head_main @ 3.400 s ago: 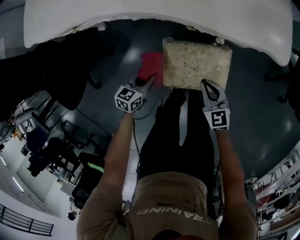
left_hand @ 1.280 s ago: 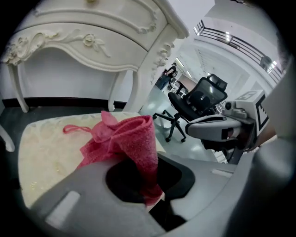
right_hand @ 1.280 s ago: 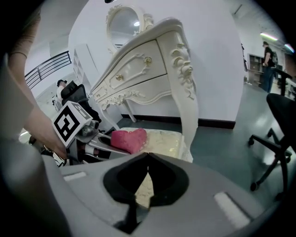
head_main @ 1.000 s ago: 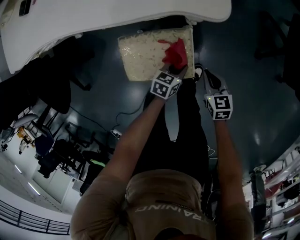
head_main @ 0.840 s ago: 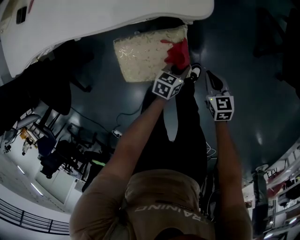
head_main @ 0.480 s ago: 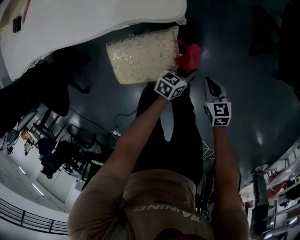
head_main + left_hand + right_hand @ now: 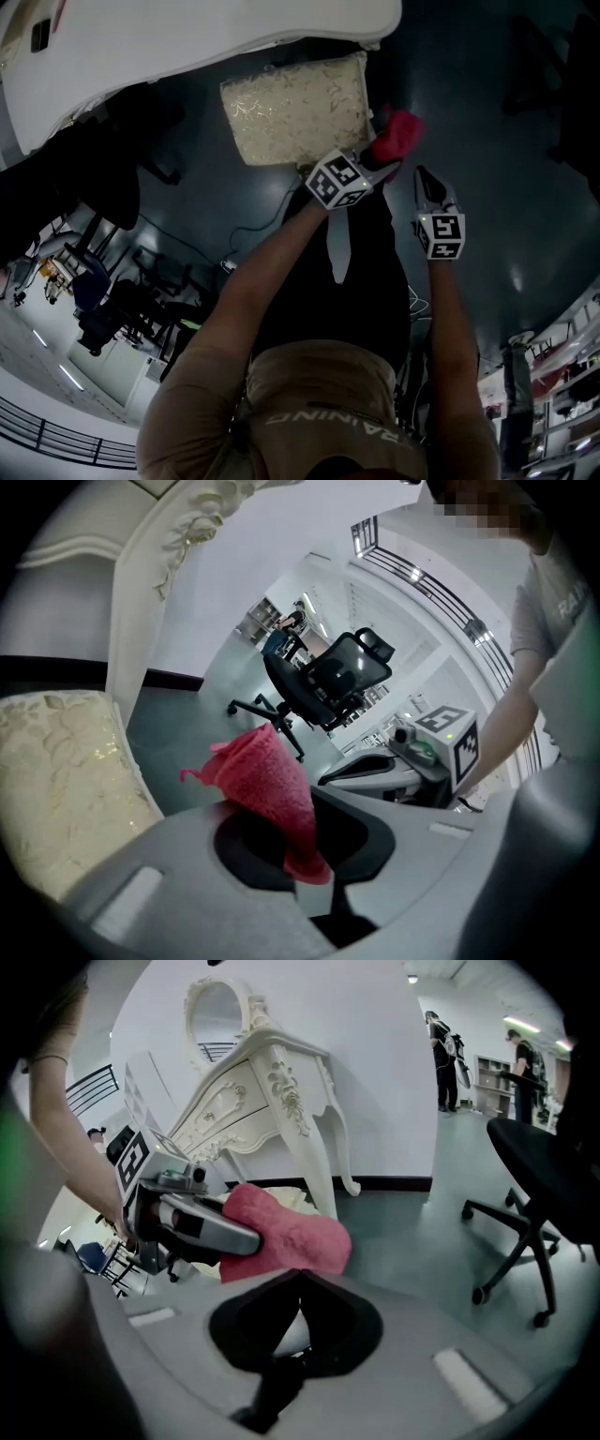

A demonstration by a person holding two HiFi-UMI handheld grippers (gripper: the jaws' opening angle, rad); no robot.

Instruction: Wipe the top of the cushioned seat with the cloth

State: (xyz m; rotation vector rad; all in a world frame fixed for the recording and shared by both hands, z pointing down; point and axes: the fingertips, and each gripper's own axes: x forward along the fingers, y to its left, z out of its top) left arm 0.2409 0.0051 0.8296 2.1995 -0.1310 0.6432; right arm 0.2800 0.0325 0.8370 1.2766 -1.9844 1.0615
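The cushioned seat (image 7: 295, 108), cream with a pale pattern, stands under the edge of a white dressing table (image 7: 187, 42). My left gripper (image 7: 384, 163) is shut on the red cloth (image 7: 399, 134), which hangs off the seat, just past its right edge and over the dark floor. In the left gripper view the cloth (image 7: 267, 780) sticks up from the closed jaws of the left gripper (image 7: 314, 878), with the seat (image 7: 56, 780) at the left. My right gripper (image 7: 423, 176) is shut and empty, close beside the cloth (image 7: 291, 1237). The right gripper view shows the right gripper (image 7: 298, 1277) with nothing in its jaws.
A black office chair (image 7: 544, 1204) stands on the floor to the right. The dressing table's carved white legs (image 7: 319, 1138) rise just behind the seat. Desks and more chairs (image 7: 112, 309) crowd the room's left. People stand far back (image 7: 445, 1049).
The left gripper has swept the cloth rightward across the seat's right part and off its right edge. The right gripper stayed close by, shut.
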